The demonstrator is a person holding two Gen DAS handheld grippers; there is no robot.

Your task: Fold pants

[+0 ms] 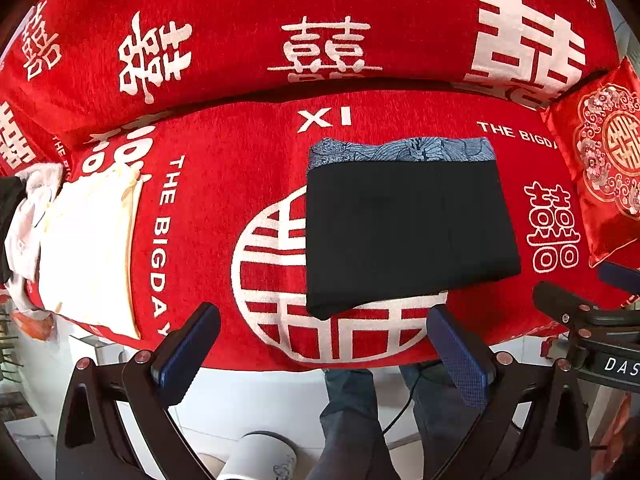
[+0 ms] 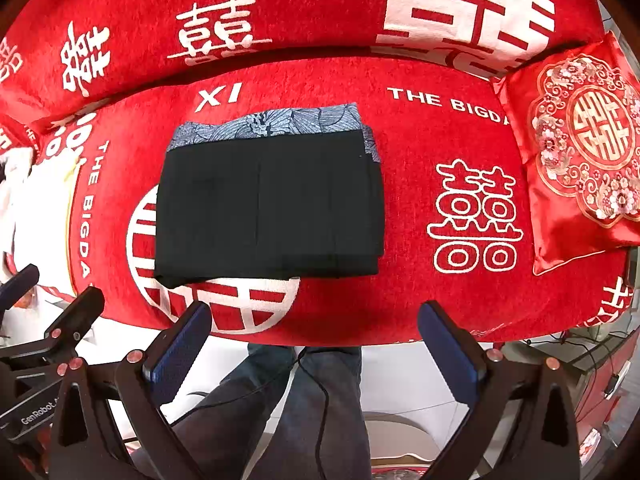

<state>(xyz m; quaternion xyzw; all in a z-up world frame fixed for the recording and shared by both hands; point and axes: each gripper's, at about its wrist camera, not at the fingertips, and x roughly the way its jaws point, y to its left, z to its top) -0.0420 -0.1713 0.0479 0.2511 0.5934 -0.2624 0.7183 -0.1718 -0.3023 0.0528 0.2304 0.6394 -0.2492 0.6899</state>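
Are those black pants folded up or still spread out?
Folded: the black pants lie as a compact rectangle with stacked layered edges on the red sofa cover.

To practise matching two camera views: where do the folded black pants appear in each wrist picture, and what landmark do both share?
Left wrist: folded black pants lie right of centre, on the red cover.
Right wrist: folded black pants lie left of centre.
Shared landmark: the white letters XI just beyond the pants.
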